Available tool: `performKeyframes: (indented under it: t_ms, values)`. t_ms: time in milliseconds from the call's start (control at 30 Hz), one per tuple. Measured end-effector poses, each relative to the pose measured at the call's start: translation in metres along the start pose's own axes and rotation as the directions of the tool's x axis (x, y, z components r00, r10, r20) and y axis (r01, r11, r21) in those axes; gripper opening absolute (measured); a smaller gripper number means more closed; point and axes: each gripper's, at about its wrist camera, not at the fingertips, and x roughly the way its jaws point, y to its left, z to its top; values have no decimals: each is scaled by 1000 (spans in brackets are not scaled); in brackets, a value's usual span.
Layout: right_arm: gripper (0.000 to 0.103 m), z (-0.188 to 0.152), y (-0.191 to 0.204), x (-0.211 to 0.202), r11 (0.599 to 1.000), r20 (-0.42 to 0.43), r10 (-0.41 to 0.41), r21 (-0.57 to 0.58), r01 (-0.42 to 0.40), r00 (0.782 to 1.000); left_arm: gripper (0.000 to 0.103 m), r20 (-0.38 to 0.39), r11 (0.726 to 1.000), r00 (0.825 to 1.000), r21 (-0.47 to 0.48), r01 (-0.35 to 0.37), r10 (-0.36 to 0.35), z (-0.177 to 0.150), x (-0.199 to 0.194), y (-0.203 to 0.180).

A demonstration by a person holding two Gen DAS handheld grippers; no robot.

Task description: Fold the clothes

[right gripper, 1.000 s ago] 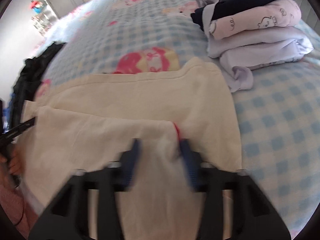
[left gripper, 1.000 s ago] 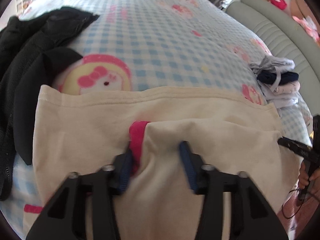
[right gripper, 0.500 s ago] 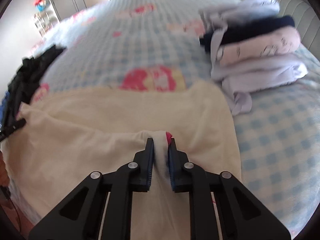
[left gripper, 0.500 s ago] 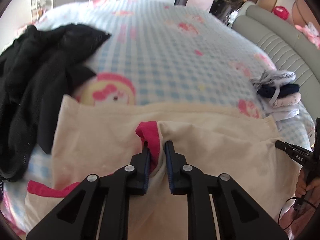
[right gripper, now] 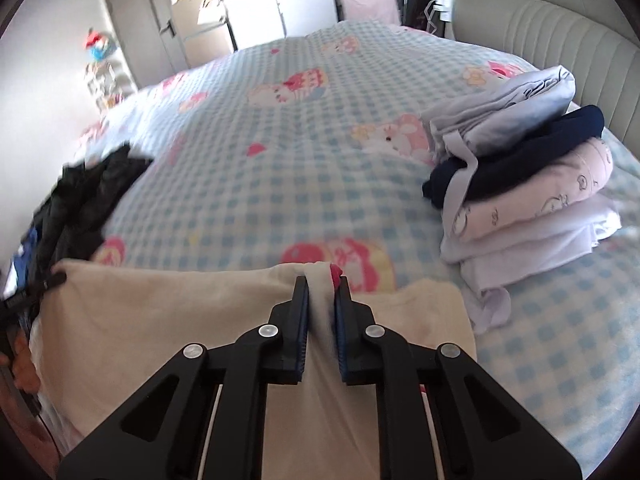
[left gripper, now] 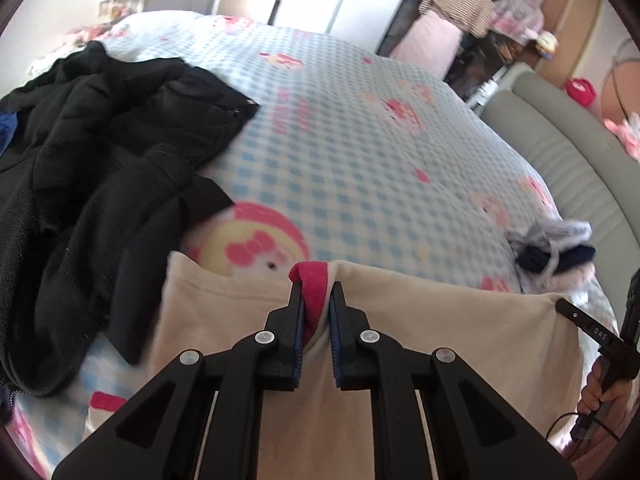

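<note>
Pinching the cream fleece garment (left gripper: 440, 320) with pink trim, both my left fingers (left gripper: 298, 312) and right fingers (right gripper: 302, 312) have just clamped and lifted its near edge, ready to fold toward the far side.

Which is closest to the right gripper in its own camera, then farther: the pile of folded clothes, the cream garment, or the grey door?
1. Cream garment, pinched in the right gripper.
2. Pile of folded clothes, right side.
3. Grey door, beyond the bed, upper left.

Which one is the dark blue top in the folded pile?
Look at the bed, on the side by the padded headboard, where a folded pile sits. The dark blue top is second from the top. It is the only dark layer; the rest are pale lilac, pink or white.
</note>
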Motion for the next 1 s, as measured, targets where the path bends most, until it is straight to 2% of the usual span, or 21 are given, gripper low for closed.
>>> performKeyframes:
  t_ms: [67,133,167,200,233,267,300,333,433,500,600,700,767,800,867,933,967,1000]
  values:
    - [11,1,-2,23,1000,-30,-10,9,11,999,15,-60,999,998,15,-31,32,0,28,3]
    - [13,-6,2,68,997,-149,-79,-22,77,986,23,-146,999,988,-15,-46,43,-3,52,14]
    - [15,-11,0,78,996,-187,-83,-8,83,979,24,-190,998,981,-31,-54,47,-4,63,19]
    - [17,-15,-5,81,997,-200,-64,23,70,978,24,-171,998,985,-50,-38,28,-3,54,22]
    - [17,-17,-9,79,997,-197,-39,51,50,980,29,-118,998,993,-56,-19,13,-1,38,21]
    - [18,-17,-12,68,997,-163,-15,67,26,987,33,-61,998,998,-59,-1,-2,1,20,21]
    - [23,-16,-15,52,997,-121,-4,75,13,993,44,-10,998,1000,-51,26,-27,1,3,17]
    - [23,-16,-17,36,997,-78,6,82,0,997,46,17,998,998,-34,55,-55,1,-11,12]
    - [23,-29,-12,-5,997,-45,45,67,-42,998,46,20,989,992,80,122,-124,-18,-34,-18]
    - [24,-46,4,-26,998,-57,62,14,-61,996,46,-24,971,990,192,144,-142,-46,-32,-47]
    - [25,-74,26,-43,993,-85,99,-62,-104,991,46,-111,939,980,285,191,-166,-79,-11,-74]
    - [26,-109,39,-34,992,-159,65,-101,-81,985,46,-188,934,981,338,115,-53,-99,22,-82]
    - [26,-131,36,-18,994,-226,-17,-108,-7,974,44,-188,948,980,297,115,-60,-98,17,-80]
    - [26,-137,33,-18,995,-228,-26,-98,4,973,44,-177,955,980,266,132,-86,-96,7,-79]
    - [27,-146,31,-28,998,-201,6,-56,-17,980,45,-157,963,981,223,150,-117,-100,-13,-82]
    - [34,-150,42,-39,996,-159,81,-30,-87,984,46,-143,967,982,205,150,-122,-111,-27,-90]
    - [41,-153,52,-41,993,-151,101,-48,-109,983,46,-136,969,983,196,150,-124,-117,-33,-94]
    - [41,-157,62,-38,991,-156,91,-79,-105,983,46,-130,970,984,198,143,-119,-125,-36,-99]
